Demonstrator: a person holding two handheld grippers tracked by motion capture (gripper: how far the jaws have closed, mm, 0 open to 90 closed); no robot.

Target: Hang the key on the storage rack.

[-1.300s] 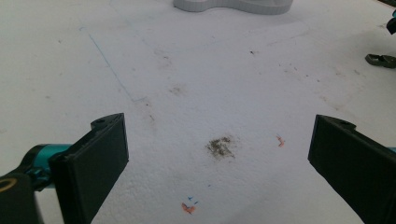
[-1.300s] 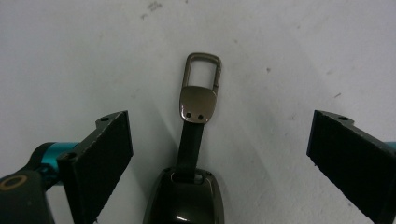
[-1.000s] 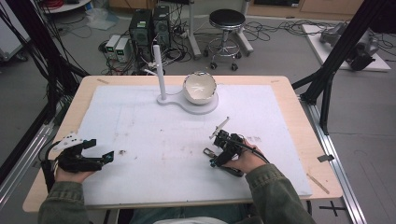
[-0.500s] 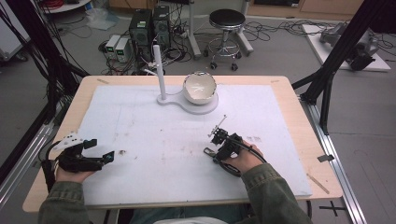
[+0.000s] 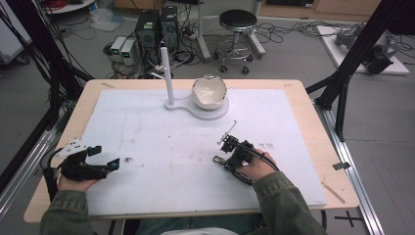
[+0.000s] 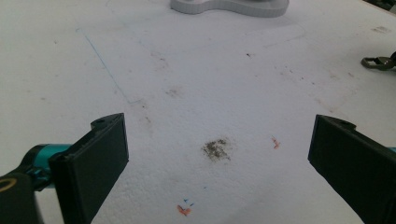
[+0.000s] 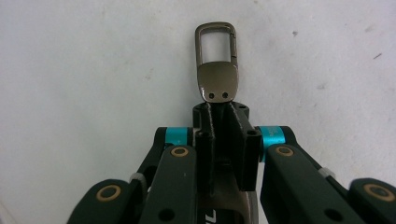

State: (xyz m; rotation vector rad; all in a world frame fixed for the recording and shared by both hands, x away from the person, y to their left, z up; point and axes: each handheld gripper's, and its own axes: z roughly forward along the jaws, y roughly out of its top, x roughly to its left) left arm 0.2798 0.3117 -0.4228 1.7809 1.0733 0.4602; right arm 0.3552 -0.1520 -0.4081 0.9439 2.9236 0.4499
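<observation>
Dark metal clasp (image 7: pixel 216 63) pinched at its base in the closed right tool (image 7: pixel 223 109), near right on the white surface (image 5: pixel 161 132), left tool (image 6: pixel 219 158) gaping wide, empty, near left.

A dark metal clasp with a rectangular loop (image 7: pixel 216 65) is pinched between the right gripper's (image 7: pixel 220 109) closed jaws, its loop end sticking out beyond their tips.

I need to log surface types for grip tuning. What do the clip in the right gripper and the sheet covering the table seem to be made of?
The clip looks like metal with a dark, brushed gunmetal finish: it has a soft sheen, two rivets and a thin rigid loop. The white sheet looks like matte foam board, perhaps polystyrene: its surface is finely pebbled, without gloss, and holds scuffs and pen marks.
</observation>
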